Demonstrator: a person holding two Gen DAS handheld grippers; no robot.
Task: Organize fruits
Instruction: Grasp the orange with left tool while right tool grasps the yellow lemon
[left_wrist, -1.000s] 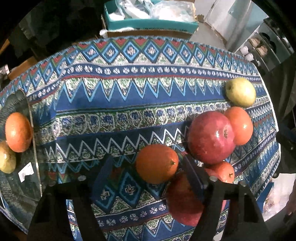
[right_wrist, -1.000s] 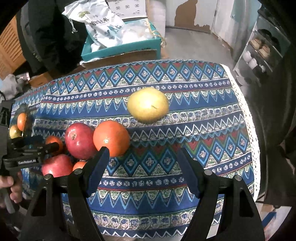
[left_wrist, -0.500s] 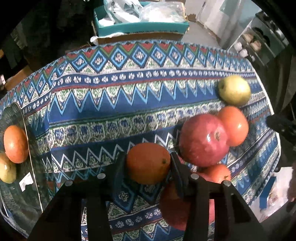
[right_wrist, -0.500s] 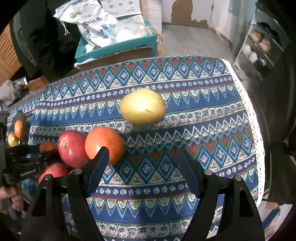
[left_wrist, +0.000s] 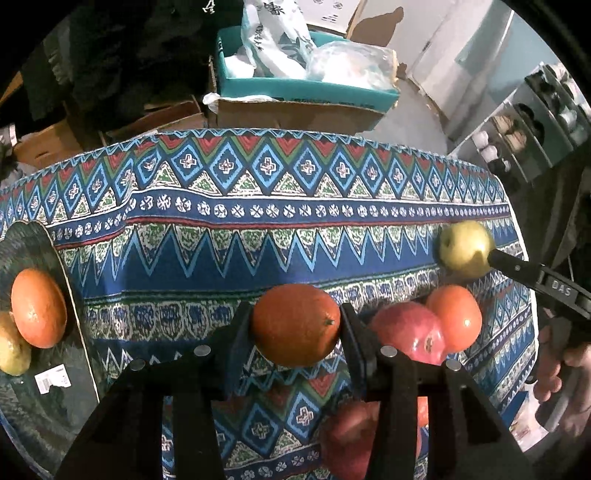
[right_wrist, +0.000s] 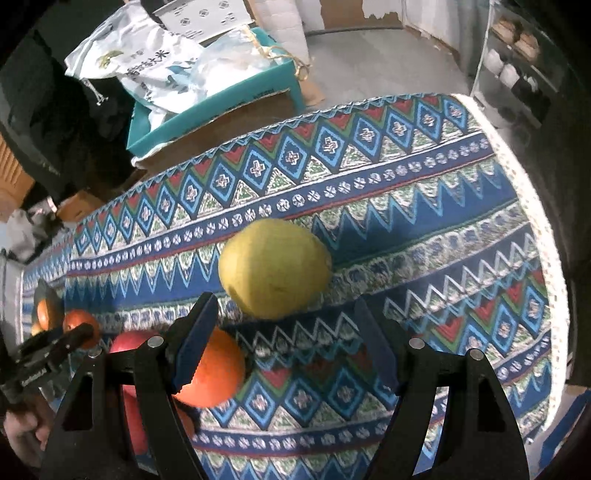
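Note:
My left gripper (left_wrist: 295, 325) is shut on an orange (left_wrist: 296, 324) and holds it lifted above the patterned tablecloth (left_wrist: 258, 229). Below and to its right lie a red apple (left_wrist: 408, 334), a second orange (left_wrist: 455, 318) and another red apple (left_wrist: 354, 439). A yellow-green pear (left_wrist: 463, 248) lies further right. My right gripper (right_wrist: 284, 332) is open just short of that pear (right_wrist: 275, 267), nothing between its fingers. At the far left a dark glass plate (left_wrist: 33, 243) holds an orange (left_wrist: 38, 307) and a yellow-green fruit (left_wrist: 13, 350).
Behind the table stands a teal box (left_wrist: 306, 90) on cardboard with plastic bags in it. A shelf unit (left_wrist: 532, 122) is at the back right. The cloth's lace edge (right_wrist: 546, 243) marks the table's right side. A hand (left_wrist: 561, 376) grips the right tool.
My left gripper closed on the orange and lifted it off the cloth. My right gripper moved down and closer to the pear, which now fills more of its view.

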